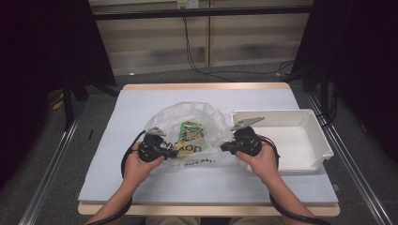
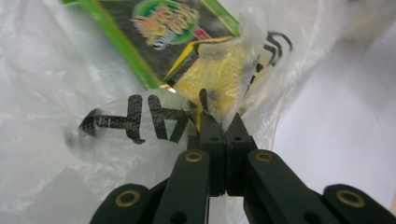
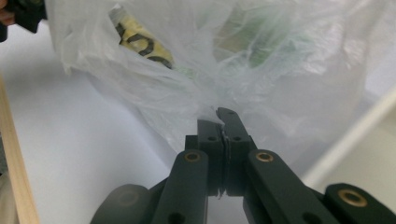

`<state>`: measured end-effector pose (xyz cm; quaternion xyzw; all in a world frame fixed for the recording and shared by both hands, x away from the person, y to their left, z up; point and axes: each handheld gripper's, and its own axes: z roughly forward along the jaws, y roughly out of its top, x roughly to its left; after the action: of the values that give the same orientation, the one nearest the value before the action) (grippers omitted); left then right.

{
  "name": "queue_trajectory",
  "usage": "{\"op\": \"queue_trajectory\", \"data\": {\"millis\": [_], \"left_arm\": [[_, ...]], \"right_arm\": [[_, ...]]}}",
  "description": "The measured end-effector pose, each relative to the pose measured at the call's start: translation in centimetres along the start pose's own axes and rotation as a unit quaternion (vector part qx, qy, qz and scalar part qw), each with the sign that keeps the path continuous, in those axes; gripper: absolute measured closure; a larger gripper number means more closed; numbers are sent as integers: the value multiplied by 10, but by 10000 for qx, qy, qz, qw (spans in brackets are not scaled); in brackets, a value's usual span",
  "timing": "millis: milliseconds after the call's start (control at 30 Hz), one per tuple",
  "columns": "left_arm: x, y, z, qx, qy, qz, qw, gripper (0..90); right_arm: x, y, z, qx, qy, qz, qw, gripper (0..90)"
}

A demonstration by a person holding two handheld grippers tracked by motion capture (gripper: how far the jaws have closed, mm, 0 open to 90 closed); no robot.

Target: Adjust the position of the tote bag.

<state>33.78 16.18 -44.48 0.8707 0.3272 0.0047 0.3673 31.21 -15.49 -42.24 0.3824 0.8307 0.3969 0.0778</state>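
A clear plastic bag (image 1: 187, 133) with black lettering lies on the table's middle, a green and yellow snack packet (image 1: 190, 132) inside it. My left gripper (image 1: 176, 153) pinches the bag's left front edge, its jaws shut on the film (image 2: 219, 109) beside the yellow packet (image 2: 215, 74). My right gripper (image 1: 223, 148) is shut on the bag's right edge, thin plastic (image 3: 219, 112) caught between its pads. The bag (image 3: 233, 60) spreads between the two grippers.
A white rectangular tray (image 1: 324, 140) stands to the right of the bag, close behind my right hand. The table carries a pale blue mat (image 1: 126, 112) with a wooden edge (image 1: 206, 209) at the front. Dark curtains and cables lie beyond.
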Motion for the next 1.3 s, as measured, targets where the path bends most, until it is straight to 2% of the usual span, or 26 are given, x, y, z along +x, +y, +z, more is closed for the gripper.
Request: {"op": "queue_trajectory", "data": {"millis": [33,67,233,333,433,467,500,533,567,633,667,733,767,867,933,1000,1300], "left_arm": [[-4,-1,2,160,27,111,9998,897],[-6,-3,4,198,2,168,9997,898],[-10,-7,9,309,-182,137,9993,900],[-14,-8,9,288,-299,134,9990,900],[-14,-8,9,218,-344,174,9990,897],[-15,-8,9,134,-360,148,9992,895],[-15,-8,9,134,-360,148,9992,895],[-15,-6,9,31,-437,161,9989,895],[-16,-5,8,-23,-422,180,9989,894],[-16,-3,8,-90,-437,91,9990,894],[-16,-3,8,-134,-423,87,9990,891],[-16,-2,7,-112,-406,89,9991,891],[-16,-1,7,-127,-374,79,9992,890],[-15,0,7,-163,-382,56,9991,890],[-14,0,7,-150,-375,55,9992,890],[-14,0,8,-138,-370,36,9992,891],[-13,1,10,-116,-395,-4,9992,891]], "right_arm": [[-1,-2,-3,0,-16,59,10000,893],[-3,-5,-5,33,-43,87,9999,894],[-7,-11,-11,-56,57,266,9996,900],[-7,-10,-14,-38,-24,175,9998,896],[-8,-9,-18,-139,-13,163,9998,870],[-8,-9,-19,-153,9,151,9998,836],[-8,-9,-19,-153,9,151,9998,836],[-8,-8,-20,-156,-1,147,9998,827],[-7,-7,-23,-198,30,103,9997,707],[-6,-6,-25,-193,31,90,9998,666],[-5,-6,-26,-165,42,2,9999,606],[-3,-5,-27,-171,0,-18,9999,500],[-3,-6,-28,-162,5,-16,9999,488],[-2,-6,-31,-206,-44,-109,9997,362],[-1,-6,-35,-214,-62,-145,9996,336],[-1,-4,-37,-220,-82,-181,9996,267],[0,2,-46,-238,-99,-266,9993,201]]}}
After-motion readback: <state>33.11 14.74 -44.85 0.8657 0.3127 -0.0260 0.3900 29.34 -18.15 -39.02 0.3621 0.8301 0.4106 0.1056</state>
